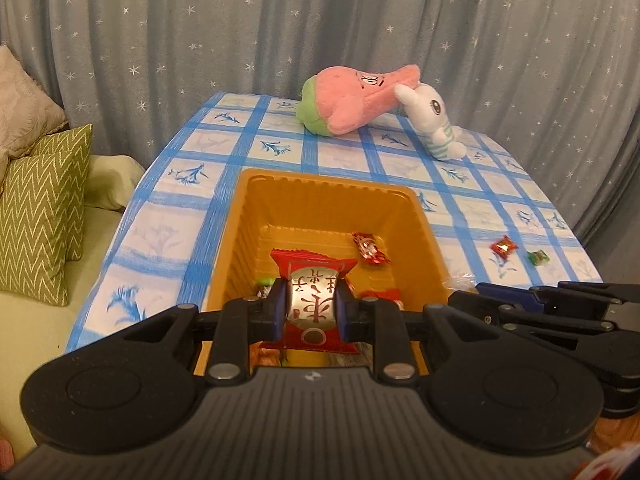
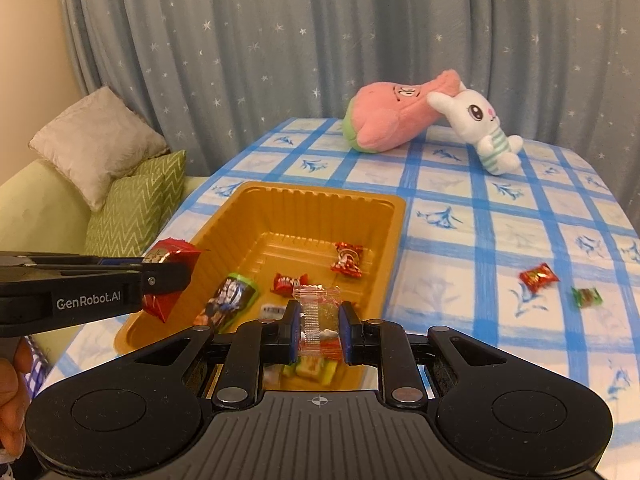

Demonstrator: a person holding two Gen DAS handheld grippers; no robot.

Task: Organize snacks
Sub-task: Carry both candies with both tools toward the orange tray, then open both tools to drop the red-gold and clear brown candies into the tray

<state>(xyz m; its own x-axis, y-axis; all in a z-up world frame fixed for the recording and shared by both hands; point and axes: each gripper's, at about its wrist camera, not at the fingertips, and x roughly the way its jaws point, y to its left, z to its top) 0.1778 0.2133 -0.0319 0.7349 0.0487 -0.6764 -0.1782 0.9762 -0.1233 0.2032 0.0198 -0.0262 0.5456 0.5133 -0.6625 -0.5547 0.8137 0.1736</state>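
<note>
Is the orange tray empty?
No. The orange tray already has a few wrapped candies lying on its floor, and two more candies are out on the tablecloth.

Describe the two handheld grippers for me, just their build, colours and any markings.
Both are matte black plastic: the left gripper and right gripper each have a ribbed grey-black base, two rounded lobes, silver pivot pins and blue finger pads. A small crosshair mark sits on the base. White "GenRobot.AI" lettering runs along the left one's side. No cables visible.
</note>
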